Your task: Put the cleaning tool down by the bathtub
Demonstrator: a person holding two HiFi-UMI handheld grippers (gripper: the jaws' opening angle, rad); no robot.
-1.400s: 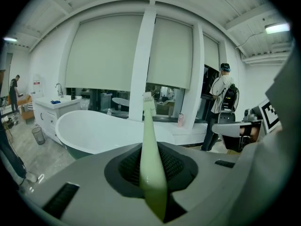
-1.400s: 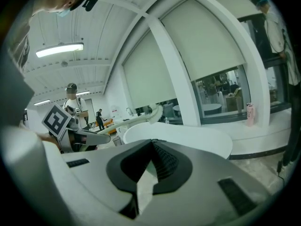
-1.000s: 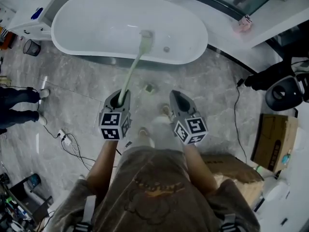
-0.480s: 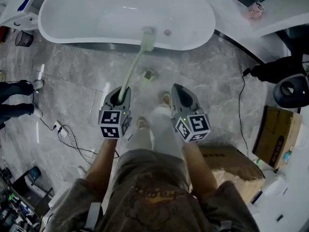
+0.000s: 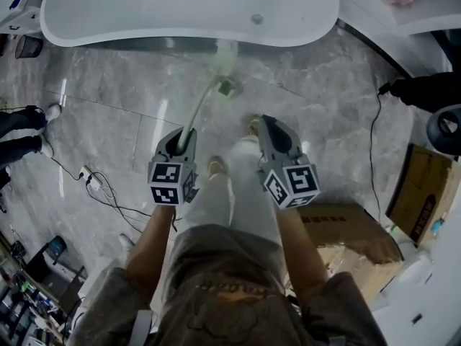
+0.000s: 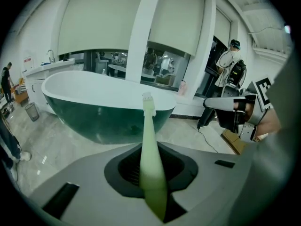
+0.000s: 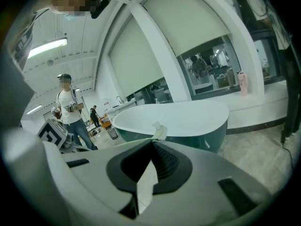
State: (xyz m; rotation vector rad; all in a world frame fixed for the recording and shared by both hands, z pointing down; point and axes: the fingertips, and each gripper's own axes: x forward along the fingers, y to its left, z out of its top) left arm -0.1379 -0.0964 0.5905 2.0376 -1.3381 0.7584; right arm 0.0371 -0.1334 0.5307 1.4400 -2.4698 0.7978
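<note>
The cleaning tool is a pale green long-handled brush (image 5: 199,105). My left gripper (image 5: 184,138) is shut on the lower part of its handle (image 6: 149,145). Its bristle head (image 5: 225,58) hangs over the marble floor just in front of the white bathtub (image 5: 180,9). In the left gripper view the head (image 6: 148,100) stands against the tub's dark green outer wall (image 6: 94,121). My right gripper (image 5: 263,122) is beside it to the right, shut with nothing in it. From the right gripper (image 7: 151,142) view the brush head (image 7: 159,132) shows before the tub (image 7: 188,114).
A floor drain (image 5: 227,87) sits below the brush head. Cables (image 5: 101,193) trail at the left, cardboard boxes (image 5: 346,229) lie at the right. A bin (image 5: 29,46) stands by the tub's left end. Another person's feet (image 5: 29,128) are at the left edge.
The tub has slid up the head view as I drew back. The brush head, inside the tub earlier, now hangs outside its rim over the floor. Both grips are unchanged.
</note>
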